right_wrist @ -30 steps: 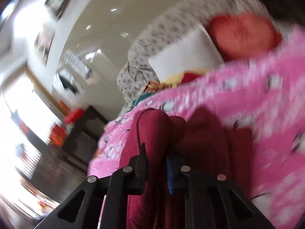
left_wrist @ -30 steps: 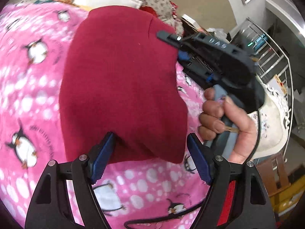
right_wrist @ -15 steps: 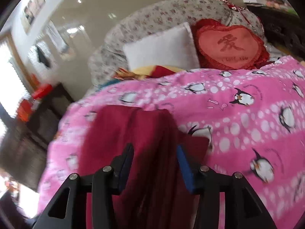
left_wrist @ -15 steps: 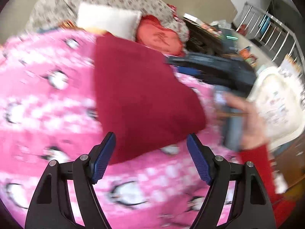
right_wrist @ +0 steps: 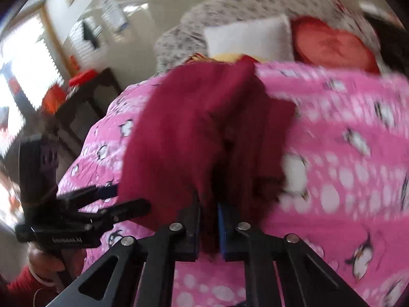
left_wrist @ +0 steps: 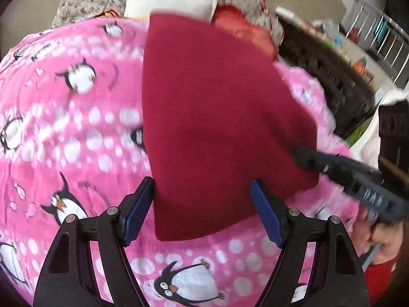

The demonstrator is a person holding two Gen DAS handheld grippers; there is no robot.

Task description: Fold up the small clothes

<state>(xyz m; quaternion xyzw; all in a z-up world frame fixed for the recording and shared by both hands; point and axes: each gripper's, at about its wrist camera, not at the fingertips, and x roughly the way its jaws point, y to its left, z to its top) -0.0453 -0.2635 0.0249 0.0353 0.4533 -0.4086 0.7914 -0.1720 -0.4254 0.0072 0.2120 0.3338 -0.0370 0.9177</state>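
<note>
A dark red garment [left_wrist: 217,117] lies folded on a pink penguin blanket [left_wrist: 64,128]. My left gripper [left_wrist: 203,204] is open just above the garment's near edge, one blue pad on each side of it, neither pressing the cloth. From the right, the dark fingers of my right gripper [left_wrist: 306,158] reach the garment's right corner. In the right wrist view the right gripper [right_wrist: 208,217] is shut on a bunched edge of the red garment [right_wrist: 194,128], with cloth pinched between its pads. The left gripper [right_wrist: 115,199] shows at the left, held by a hand [right_wrist: 43,263].
A white pillow [left_wrist: 168,2], a red heart cushion [right_wrist: 332,43] and floral bedding [right_wrist: 230,7] lie at the bed's far end. Dark wooden furniture [left_wrist: 327,76] stands past the bed's right side, and a metal railing [left_wrist: 383,41] beyond it.
The right gripper let go of the cloth, opened, came down toward the garment's near right corner and shut on it again. The left gripper dipped lower over the near edge, staying open.
</note>
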